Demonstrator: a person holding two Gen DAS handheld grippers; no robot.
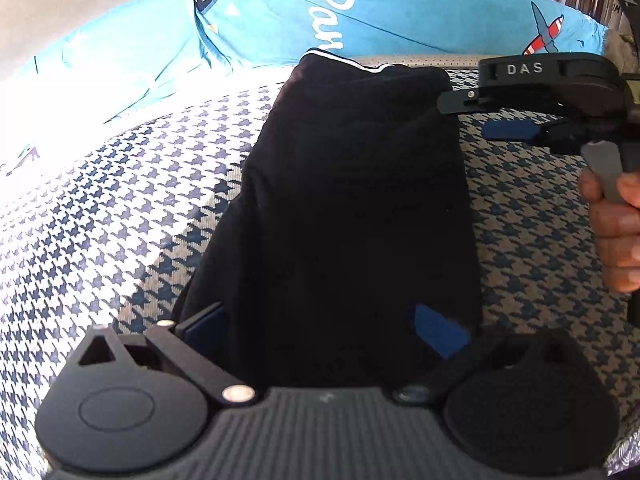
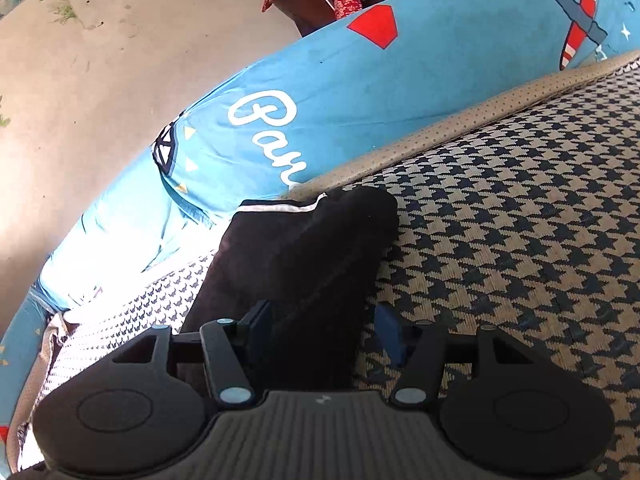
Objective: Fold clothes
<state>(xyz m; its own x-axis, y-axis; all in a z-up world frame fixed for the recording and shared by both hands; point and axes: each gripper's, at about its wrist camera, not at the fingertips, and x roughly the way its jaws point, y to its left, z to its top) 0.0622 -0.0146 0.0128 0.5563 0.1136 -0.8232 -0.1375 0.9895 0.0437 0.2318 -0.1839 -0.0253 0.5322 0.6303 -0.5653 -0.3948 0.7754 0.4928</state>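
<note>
Both fingers of my left gripper point(image 1: 324, 332) stood wide apart, the blue pads point(image 1: 440, 334) flanking the near end of the black garment point(image 1: 352, 208); the cloth filled the gap between them, but I could not tell whether either pad pressed on it. On my right gripper point(image 2: 326, 330) the fingers were likewise spread, with the garment's point(image 2: 304, 264) near edge running in between them. Its left finger sat over the dark cloth, and its right blue pad point(image 2: 390, 334) hung over the bare mat just beside the cloth's edge. Nothing was clamped in either one.

From the left wrist view I saw the right gripper point(image 1: 508, 130) reaching in from the right, its fingers open beside the garment's far right corner, a hand point(image 1: 616, 232) wrapped round its handle.

Folded into a long strip, the garment lay flat on the houndstooth mat point(image 1: 120, 216). Its long axis ran straight away from my left gripper toward the mat's far edge. The far end carried a thin white stripe point(image 1: 340, 58) and reached the border of the mat, next to a blue printed sheet point(image 1: 280, 12). In the right wrist view the strip slanted up and slightly rightward, with the stripe point(image 2: 280, 208) at its far end.
</note>
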